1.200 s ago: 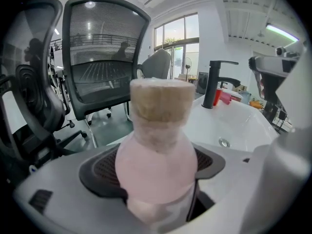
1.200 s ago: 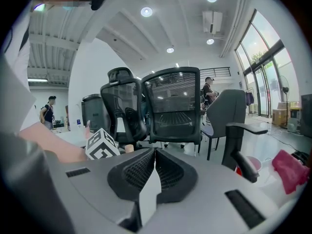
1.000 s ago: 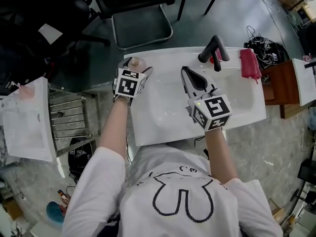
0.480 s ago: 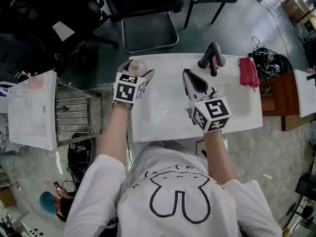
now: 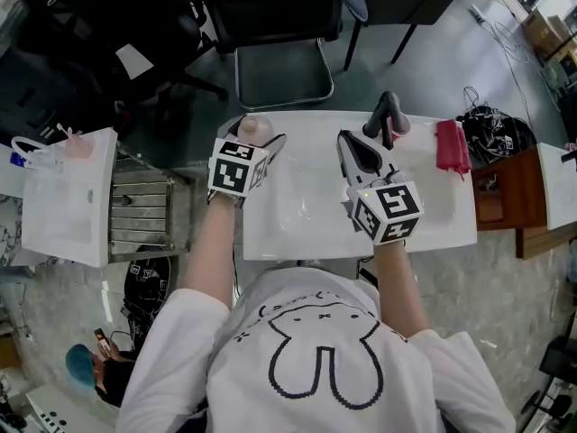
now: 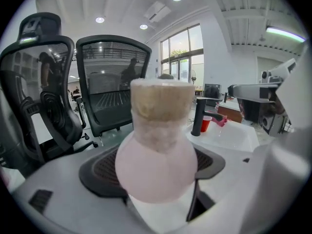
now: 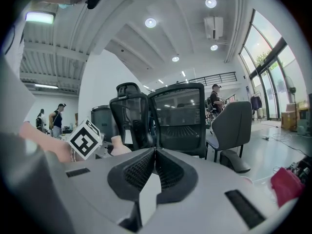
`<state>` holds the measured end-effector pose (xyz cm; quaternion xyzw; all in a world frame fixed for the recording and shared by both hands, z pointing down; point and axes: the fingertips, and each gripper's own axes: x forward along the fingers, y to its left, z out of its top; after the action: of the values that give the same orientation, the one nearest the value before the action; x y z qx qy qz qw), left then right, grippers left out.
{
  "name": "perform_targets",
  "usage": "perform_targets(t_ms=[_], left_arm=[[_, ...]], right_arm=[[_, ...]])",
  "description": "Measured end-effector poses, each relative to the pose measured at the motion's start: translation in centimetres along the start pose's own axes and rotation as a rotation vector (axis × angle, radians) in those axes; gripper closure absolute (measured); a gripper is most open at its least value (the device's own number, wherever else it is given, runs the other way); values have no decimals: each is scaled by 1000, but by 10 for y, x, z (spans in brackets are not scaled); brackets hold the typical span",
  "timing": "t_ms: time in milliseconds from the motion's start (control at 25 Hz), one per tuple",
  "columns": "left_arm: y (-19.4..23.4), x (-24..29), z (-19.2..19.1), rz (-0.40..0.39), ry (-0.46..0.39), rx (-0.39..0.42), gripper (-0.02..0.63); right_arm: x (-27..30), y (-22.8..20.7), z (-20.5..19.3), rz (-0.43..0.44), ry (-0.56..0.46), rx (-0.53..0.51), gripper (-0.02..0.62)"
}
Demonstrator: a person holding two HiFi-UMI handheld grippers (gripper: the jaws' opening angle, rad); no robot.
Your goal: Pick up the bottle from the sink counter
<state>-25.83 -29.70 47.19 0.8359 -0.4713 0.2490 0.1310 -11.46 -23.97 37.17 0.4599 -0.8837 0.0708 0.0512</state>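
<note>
Fingers (image 6: 100, 172) clamp bottle (image 6: 156, 162) (left gripper (image 5: 259, 134)).

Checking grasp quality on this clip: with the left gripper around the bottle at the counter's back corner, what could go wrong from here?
1. The left gripper has its jaws on the bottle's rounded body, which curves away from the pads, so the bottle may slip or pivot during the lift.
2. The bottle is at the back left corner of the sink counter; a slip could send it over the edge.
3. The right gripper is shut and empty, so it offers no backup support.
</note>
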Motion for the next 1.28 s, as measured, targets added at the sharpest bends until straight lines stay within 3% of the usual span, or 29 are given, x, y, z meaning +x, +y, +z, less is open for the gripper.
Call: perform_targets(t_ms=[360,800,960,1280], left_arm=[[-8,-41,39,28,-102,44,203],[-10,-98,98,145,-370,32,202],[-13,-115,113,143,-453,4,202],[-7,-150,130,199,-555,28,202]], right_arm=[[-6,6,20,9,-44,-33,565],[-13,14,58,3,-118,-132,565],[-18,14,70,-3,-141,-161,565],[-36,7,96,-60,-201,-235,565]])
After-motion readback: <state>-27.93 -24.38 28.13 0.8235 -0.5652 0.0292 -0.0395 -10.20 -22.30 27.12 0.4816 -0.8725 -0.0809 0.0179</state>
